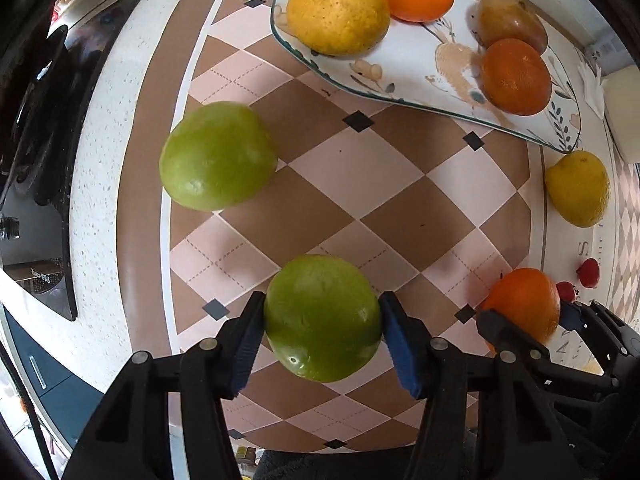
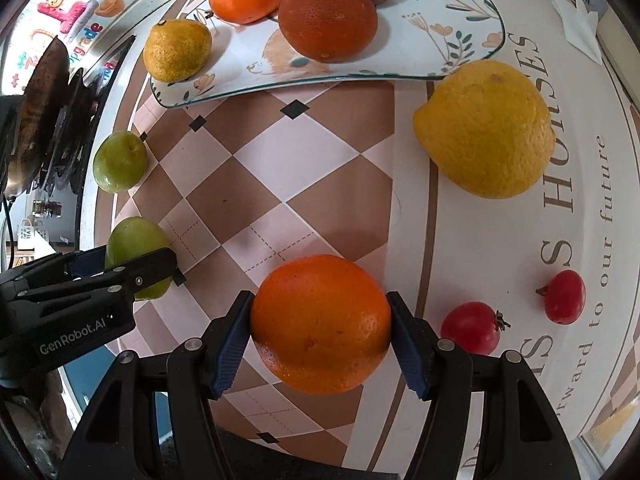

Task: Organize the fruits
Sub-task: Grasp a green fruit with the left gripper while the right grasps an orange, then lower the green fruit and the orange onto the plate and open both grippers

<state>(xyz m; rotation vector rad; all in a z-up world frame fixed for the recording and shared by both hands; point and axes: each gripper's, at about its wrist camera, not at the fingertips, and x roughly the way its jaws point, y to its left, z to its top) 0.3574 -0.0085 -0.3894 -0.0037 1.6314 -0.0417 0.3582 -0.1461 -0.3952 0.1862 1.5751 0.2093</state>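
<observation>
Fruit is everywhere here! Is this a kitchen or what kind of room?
Probably a home kitchen. A dark pan sits on a stove at the left, colourful magnets cling to a shiny surface behind it, and a flowery plate of fruit rests on a checkered tablecloth.

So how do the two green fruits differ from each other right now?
One green fruit is clamped between the blue pads of the left hand-held gripper; the other green fruit lies free on the checkered mat, with nothing touching it. The held one is nearest the left wrist camera; the free one lies farther off, to the left. Both are round, glossy, the same green and off the plate.
</observation>
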